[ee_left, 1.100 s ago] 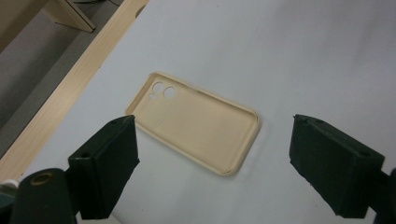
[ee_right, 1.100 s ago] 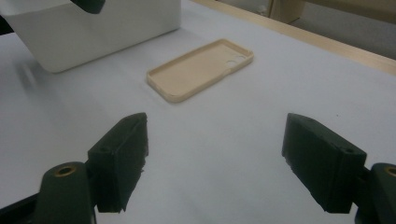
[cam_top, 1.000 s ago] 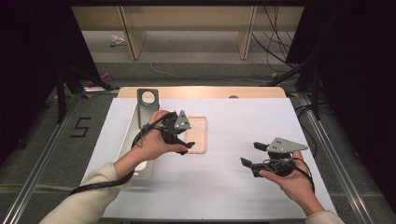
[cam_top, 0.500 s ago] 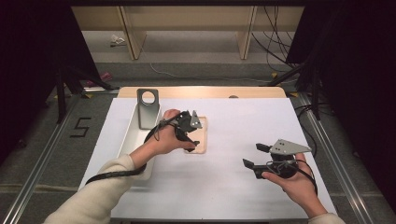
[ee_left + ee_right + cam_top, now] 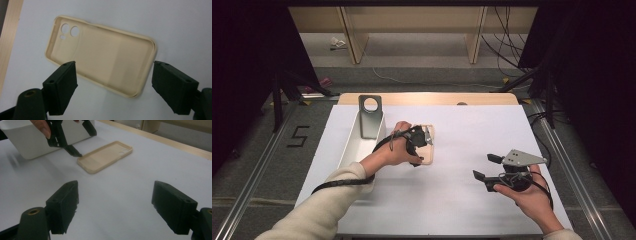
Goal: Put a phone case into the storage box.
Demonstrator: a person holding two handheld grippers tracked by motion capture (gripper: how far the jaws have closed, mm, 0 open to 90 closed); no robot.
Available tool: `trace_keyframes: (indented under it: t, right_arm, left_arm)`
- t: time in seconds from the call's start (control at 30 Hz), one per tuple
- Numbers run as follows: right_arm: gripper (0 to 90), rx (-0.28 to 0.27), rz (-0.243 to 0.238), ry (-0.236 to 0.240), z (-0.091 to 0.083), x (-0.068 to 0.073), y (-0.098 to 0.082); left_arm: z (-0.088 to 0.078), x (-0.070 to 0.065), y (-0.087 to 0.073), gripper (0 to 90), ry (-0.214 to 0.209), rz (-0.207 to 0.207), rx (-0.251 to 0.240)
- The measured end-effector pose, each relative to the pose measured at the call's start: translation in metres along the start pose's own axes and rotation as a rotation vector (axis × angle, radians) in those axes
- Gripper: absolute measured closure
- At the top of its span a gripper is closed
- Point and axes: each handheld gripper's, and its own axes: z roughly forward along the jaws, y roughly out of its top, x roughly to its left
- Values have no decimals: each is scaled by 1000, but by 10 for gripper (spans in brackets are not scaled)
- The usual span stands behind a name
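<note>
Beige phone case [image 5: 100,60] lies flat between the left gripper's [image 5: 113,82] spread, non-touching jaws.

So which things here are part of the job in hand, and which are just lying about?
In the job:
- phone case, beige, lying open side up
- left gripper, jaws open astride the case's near end

Lying about:
- white bin beside the case
- grey bracket standing in the bin
- right gripper, open, apart from the case

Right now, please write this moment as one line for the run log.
left gripper: open, jaws astride phone case | right gripper: open, nothing between | white bin: beside case
</note>
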Motion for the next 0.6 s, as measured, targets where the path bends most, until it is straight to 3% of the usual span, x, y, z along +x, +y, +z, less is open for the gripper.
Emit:
trace_keyframes:
  t: [0.33, 0.6]
  right_arm:
    - [226, -1, 0, 0, 0, 0, 0]
    - [228, 0, -1, 1, 0, 0, 0]
  left_arm:
    - [14, -6, 2, 198, -17, 77, 36]
    - [22, -8, 1, 194, -34, 100, 54]
